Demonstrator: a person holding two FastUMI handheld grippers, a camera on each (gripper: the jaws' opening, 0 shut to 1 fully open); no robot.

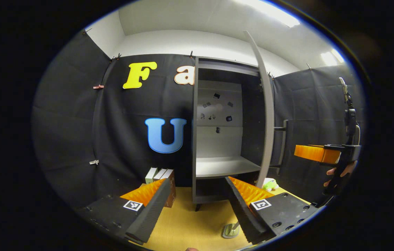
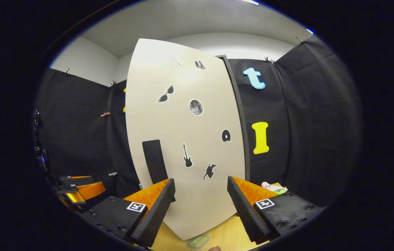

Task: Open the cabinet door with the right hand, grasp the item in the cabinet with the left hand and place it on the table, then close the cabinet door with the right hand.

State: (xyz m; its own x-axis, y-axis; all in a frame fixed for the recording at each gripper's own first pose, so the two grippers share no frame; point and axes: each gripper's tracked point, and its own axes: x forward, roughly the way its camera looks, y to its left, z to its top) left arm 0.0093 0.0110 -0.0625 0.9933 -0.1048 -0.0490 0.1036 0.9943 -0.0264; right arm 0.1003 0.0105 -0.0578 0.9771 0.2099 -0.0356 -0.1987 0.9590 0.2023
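The grey cabinet [image 1: 195, 139] stands on the wooden table with its door [image 1: 268, 122] swung wide, seen edge-on, the bar handle [image 1: 284, 143] on its outer side. The cabinet's shelf [image 1: 224, 165] is bare. My left gripper [image 1: 198, 181] is open, facing the cabinet from a short way back with nothing between its fingers. A small pale green object [image 1: 231, 230] lies on the table just under it. In the right gripper view the door's face [image 2: 190, 139], with stickers and a dark handle [image 2: 155, 162], is close ahead. My right gripper [image 2: 200, 183] is open and apart from the door.
A white and brown box [image 1: 162, 181] stands left of the cabinet. A small green and white toy [image 1: 270, 184] lies behind the open door. A hand holds the right gripper [image 1: 308, 152] at the far right. The left gripper [image 2: 78, 190] shows low left in the right gripper view.
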